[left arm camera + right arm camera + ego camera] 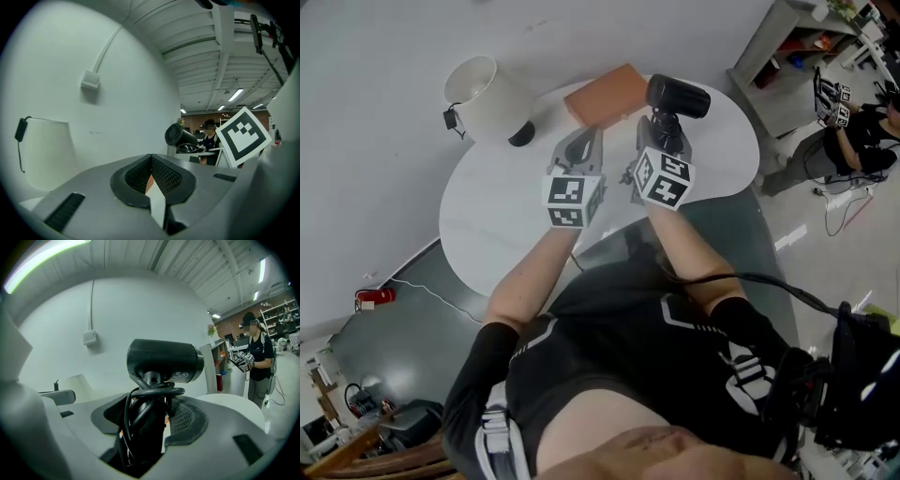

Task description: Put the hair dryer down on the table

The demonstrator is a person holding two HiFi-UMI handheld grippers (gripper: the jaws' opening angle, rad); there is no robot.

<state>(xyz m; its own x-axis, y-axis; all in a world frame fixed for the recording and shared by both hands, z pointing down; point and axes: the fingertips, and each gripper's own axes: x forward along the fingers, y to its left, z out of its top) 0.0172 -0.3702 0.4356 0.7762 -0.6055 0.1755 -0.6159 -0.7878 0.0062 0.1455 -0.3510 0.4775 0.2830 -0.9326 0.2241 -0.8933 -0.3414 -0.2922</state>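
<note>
Upper middle of the head view, over the round white tabletop (487,225), your right tongs (666,129) are clamped on the handle of the hair dryer (678,96). The cord's wrapped round the handle. The handle runs straight along the tongs and the barrel sits crosswise past the tips, so I'd guess you lower it and tip it over. Your left tongs (580,148) are just beside, pinched together on nothing. An orange-brown box (605,94) and a lamp shade (483,92) sit further left.

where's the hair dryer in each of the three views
Head view: hair dryer at top centre, over the table's far edge.
Left gripper view: hair dryer small, just right of centre.
Right gripper view: hair dryer large, dead centre.
Shared landmark: white lampshade, left of it in every view.
</note>
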